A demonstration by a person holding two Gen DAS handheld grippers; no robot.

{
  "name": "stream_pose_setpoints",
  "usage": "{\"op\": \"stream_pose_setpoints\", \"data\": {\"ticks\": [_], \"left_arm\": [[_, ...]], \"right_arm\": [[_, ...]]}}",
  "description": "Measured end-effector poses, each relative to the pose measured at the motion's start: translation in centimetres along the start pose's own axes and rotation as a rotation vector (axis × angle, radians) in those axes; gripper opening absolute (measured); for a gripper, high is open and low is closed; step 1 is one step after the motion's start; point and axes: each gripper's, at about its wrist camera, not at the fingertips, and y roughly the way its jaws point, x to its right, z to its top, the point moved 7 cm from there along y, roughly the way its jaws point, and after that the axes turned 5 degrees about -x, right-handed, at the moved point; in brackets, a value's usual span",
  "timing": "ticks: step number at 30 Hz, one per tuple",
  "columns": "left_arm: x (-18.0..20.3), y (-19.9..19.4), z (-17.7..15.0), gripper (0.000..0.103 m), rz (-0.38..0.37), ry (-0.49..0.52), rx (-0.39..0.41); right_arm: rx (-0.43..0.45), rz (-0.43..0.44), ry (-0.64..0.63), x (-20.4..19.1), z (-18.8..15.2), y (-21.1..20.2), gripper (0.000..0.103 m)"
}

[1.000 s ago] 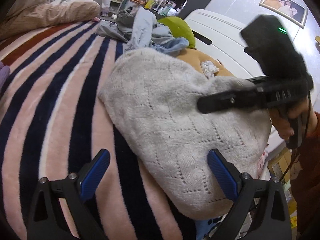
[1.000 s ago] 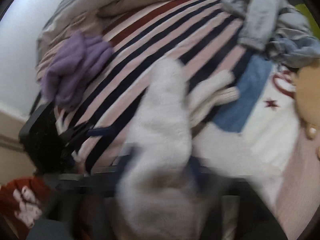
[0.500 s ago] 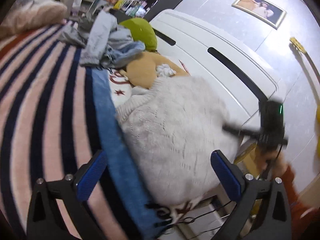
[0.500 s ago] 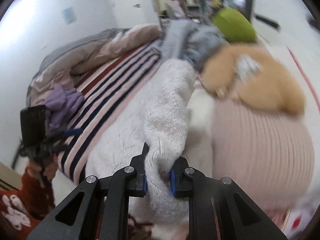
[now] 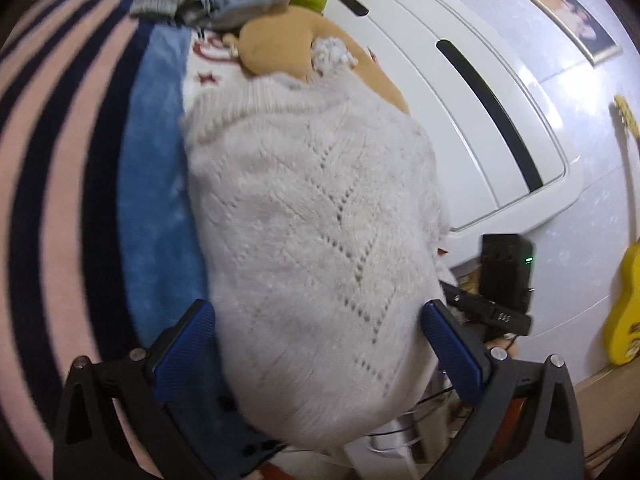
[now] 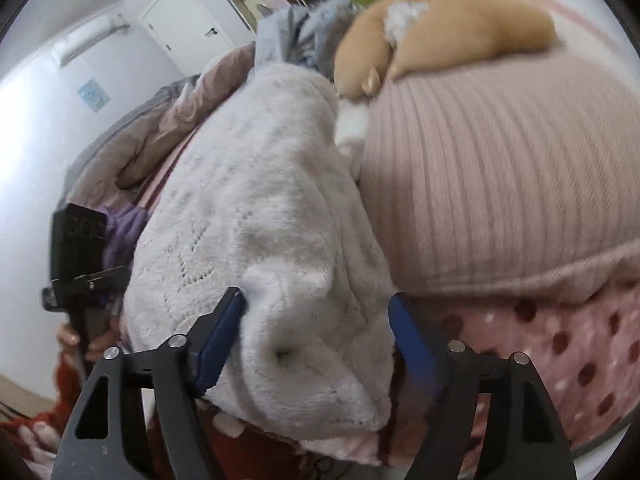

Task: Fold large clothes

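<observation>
The white knitted sweater (image 5: 312,216) lies folded in a thick bundle near the edge of the bed, on a blue cloth (image 5: 156,184) that covers part of the striped blanket (image 5: 52,168), with a tan plush toy (image 5: 280,44) just beyond it. The left gripper (image 5: 316,344) hovers over the near end of the bundle, jaws wide apart and pressing on nothing. The right gripper (image 6: 316,336) has just been opening — a fold of the sweater sits between its blue pads (image 6: 218,344), and the right-hand one looks clear of the knit. Beside the sweater lies a pink ribbed pillow (image 6: 500,168).
</observation>
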Motion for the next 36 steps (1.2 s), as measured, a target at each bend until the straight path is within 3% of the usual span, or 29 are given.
{"op": "stream_pose_setpoints", "data": {"ticks": [3, 8, 10, 12, 15, 20, 23, 25, 26, 28, 29, 31, 33, 36], "left_arm": [[0.3, 1.1, 0.2, 0.102, 0.017, 0.005, -0.039], [0.6, 2.0, 0.8, 0.102, 0.074, -0.018, -0.1], [0.6, 2.0, 0.9, 0.102, 0.088, -0.027, -0.111], [0.3, 1.5, 0.9, 0.102, 0.093, -0.046, -0.125], [-0.3, -0.4, 1.1, 0.102, 0.123, -0.033, -0.114], [-0.8, -3.2, 1.3, 0.102, 0.114, -0.043, -0.079], [-1.6, -0.9, 0.2, 0.102, 0.187, -0.026, -0.14], [-1.9, 0.4, 0.3, 0.102, 0.147, -0.045, -0.131], [-1.7, 0.7, 0.3, 0.102, 0.136, -0.034, -0.127], [-1.3, 0.9, 0.3, 0.102, 0.142, -0.01, -0.128], [-1.2, 0.9, 0.3, 0.102, 0.143, -0.006, -0.135], [-0.8, 0.8, 0.4, 0.102, 0.133, 0.009, -0.162], [-0.7, 0.8, 0.5, 0.102, 0.122, 0.014, -0.166], [-0.9, 0.9, 0.6, 0.102, 0.106, 0.026, -0.163]], "right_arm": [[-0.043, 0.08, 0.055, 0.7, -0.3, 0.6, 0.073], [-0.074, 0.129, 0.091, 0.9, -0.2, 1.5, 0.077], [-0.062, 0.109, 0.075, 0.2, -0.2, 1.6, 0.075], [-0.048, 0.101, 0.033, -1.0, -0.4, 1.6, 0.062], [-0.034, 0.107, -0.029, -3.6, -0.3, 1.4, 0.051], [-0.047, 0.11, -0.122, -7.9, -0.5, 2.7, 0.048], [-0.044, 0.07, -0.144, -9.3, -0.6, 4.0, 0.048], [-0.033, 0.008, -0.152, -9.0, -0.7, 3.8, 0.048], [-0.026, -0.008, -0.15, -8.6, -0.8, 3.5, 0.049], [-0.01, -0.04, -0.132, -6.7, -1.0, 2.0, 0.061], [-0.007, -0.054, -0.119, -5.9, -1.5, 1.5, 0.074], [-0.028, -0.049, -0.092, -4.8, -2.5, 1.1, 0.082], [-0.039, -0.02, -0.049, -3.8, -2.6, 1.6, 0.092], [-0.061, 0.085, 0.032, -2.8, -2.8, 2.9, 0.095]]}}
